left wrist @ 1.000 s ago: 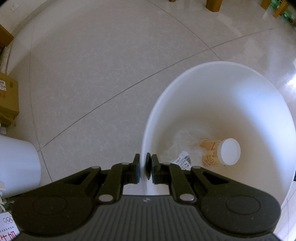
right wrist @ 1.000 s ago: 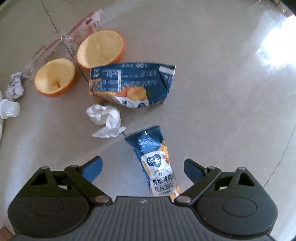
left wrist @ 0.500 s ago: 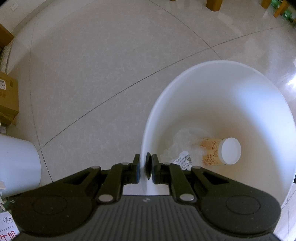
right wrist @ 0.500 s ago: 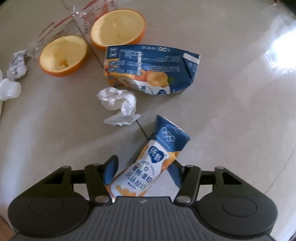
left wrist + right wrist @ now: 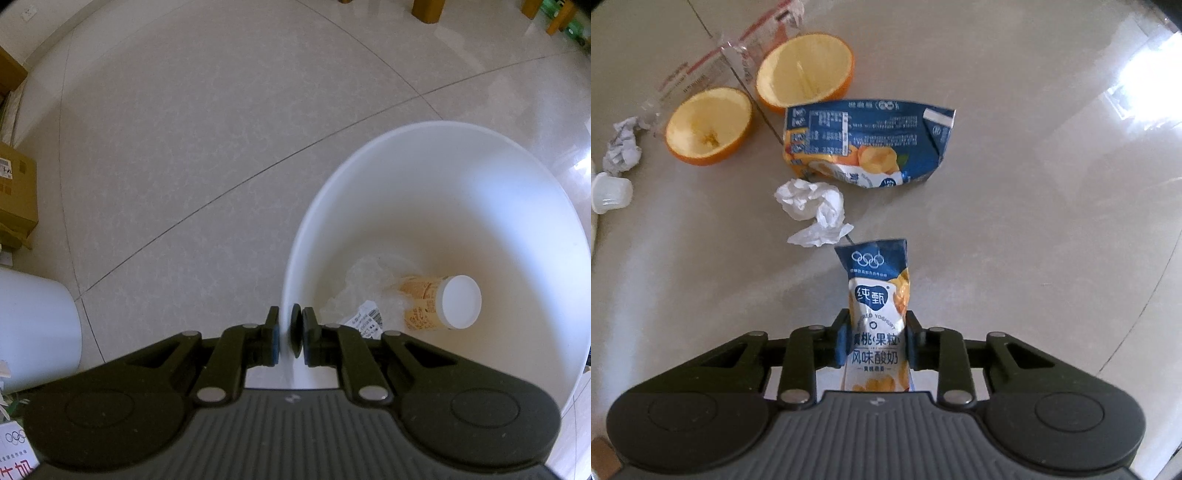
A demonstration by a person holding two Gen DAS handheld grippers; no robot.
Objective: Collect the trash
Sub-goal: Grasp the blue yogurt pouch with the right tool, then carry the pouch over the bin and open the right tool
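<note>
Glossy polished stone-look floor tiles [image 5: 1034, 184] under paper and plastic litter.
Smooth matt white plastic bin [image 5: 461, 192]; printed paper cup with white plastic lid [image 5: 439, 302]; glossy blue printed yoghurt carton [image 5: 877, 306]; crumpled white tissue paper [image 5: 812, 210]; matt black plastic gripper fingers [image 5: 842, 339].

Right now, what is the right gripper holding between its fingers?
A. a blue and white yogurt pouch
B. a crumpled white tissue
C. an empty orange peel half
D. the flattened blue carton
A: the right gripper is shut on the yogurt pouch, which sticks out forward between its fingers, while the crumpled tissue, the orange peel halves and the flattened carton lie apart on the floor.
</note>
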